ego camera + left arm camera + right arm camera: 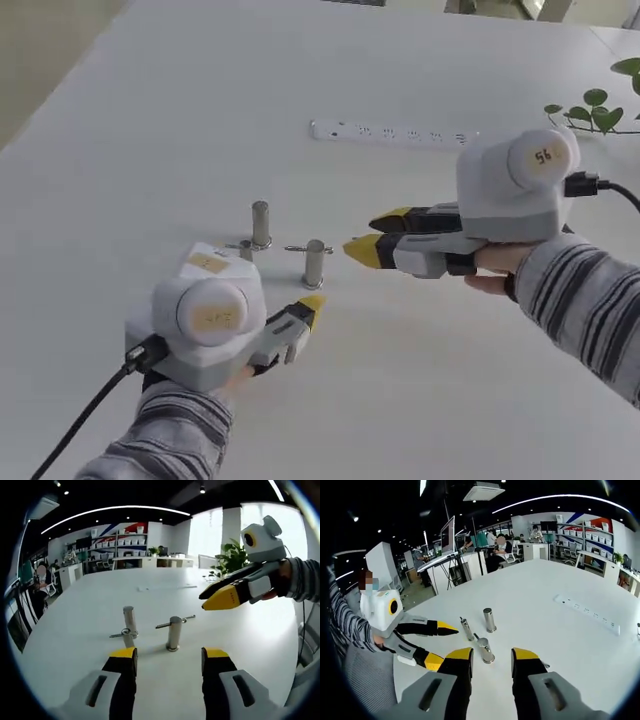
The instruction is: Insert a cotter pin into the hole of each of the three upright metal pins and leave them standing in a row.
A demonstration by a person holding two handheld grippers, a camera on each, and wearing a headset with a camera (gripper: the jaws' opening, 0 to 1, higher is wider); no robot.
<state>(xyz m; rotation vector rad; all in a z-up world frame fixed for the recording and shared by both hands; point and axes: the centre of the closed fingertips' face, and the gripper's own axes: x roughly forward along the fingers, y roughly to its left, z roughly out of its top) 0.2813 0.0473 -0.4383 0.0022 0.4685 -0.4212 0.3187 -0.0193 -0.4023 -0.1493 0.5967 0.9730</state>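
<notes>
Along left gripper [169, 657], jaws wide, empty: cotter pin [175, 621] through nearest metal pin [174, 632]. From head view: right gripper [375, 233] agape; power strip [390, 133], white table [150, 120].

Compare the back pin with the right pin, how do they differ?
The right pin has a cotter pin through it near the top; the back pin shows none. The back pin stands farther away in the head view, the right pin nearer. Both are grey metal, upright on the table, and not held.
</notes>
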